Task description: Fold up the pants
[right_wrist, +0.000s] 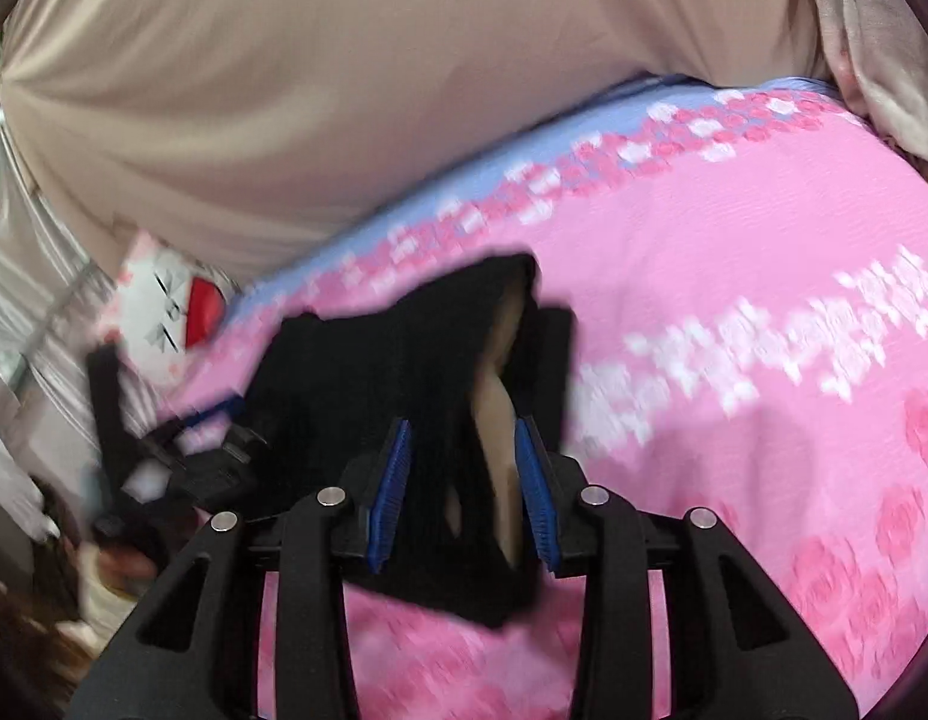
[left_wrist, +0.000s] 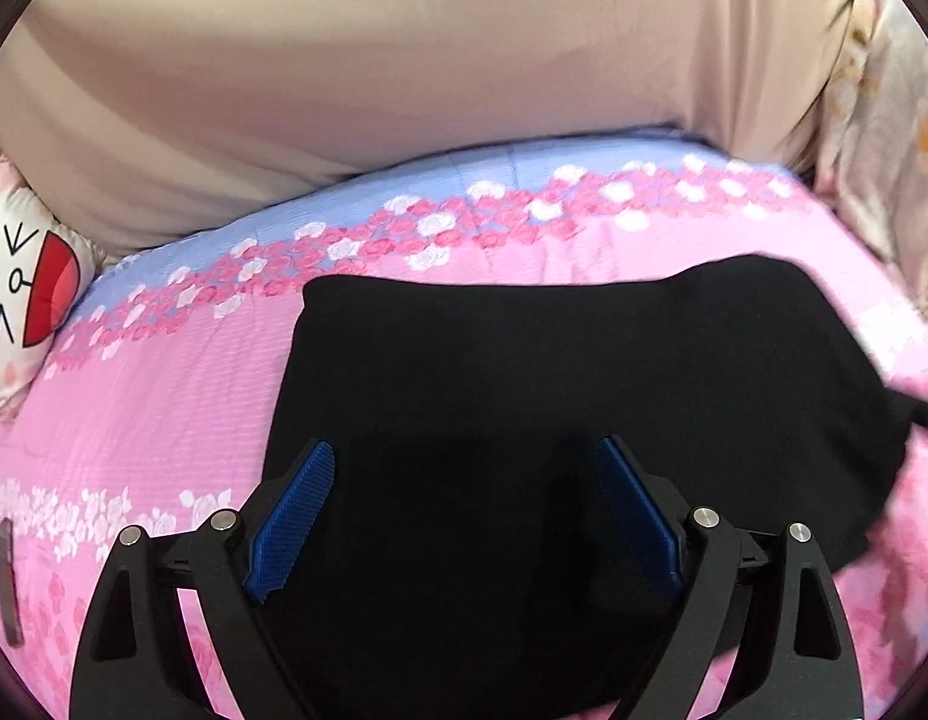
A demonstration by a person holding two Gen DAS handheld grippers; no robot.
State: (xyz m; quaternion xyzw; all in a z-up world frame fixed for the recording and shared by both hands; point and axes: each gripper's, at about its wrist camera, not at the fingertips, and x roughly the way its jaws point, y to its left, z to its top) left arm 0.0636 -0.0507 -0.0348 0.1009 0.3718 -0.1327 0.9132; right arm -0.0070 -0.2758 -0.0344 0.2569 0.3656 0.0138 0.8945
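Right gripper has the black pants pinched, left gripper wide open above them

The black pants (left_wrist: 554, 408) lie spread on the pink floral bedsheet (left_wrist: 164, 396), and the left gripper (left_wrist: 464, 468) hangs over them with its blue pads (left_wrist: 296, 510) set wide apart, gripping nothing. Over on the right wrist view, blurred, the right gripper (right_wrist: 464, 438) has its jaws closed in on a bunched fold of the pants (right_wrist: 440, 360), lifted off the sheet, tan lining showing; a cartoon-face pillow (left_wrist: 26, 288) sits at the bed's edge

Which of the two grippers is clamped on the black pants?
The right gripper: its blue pads pinch bunched black pants. The left gripper is spread wide above the fabric, gripping nothing.
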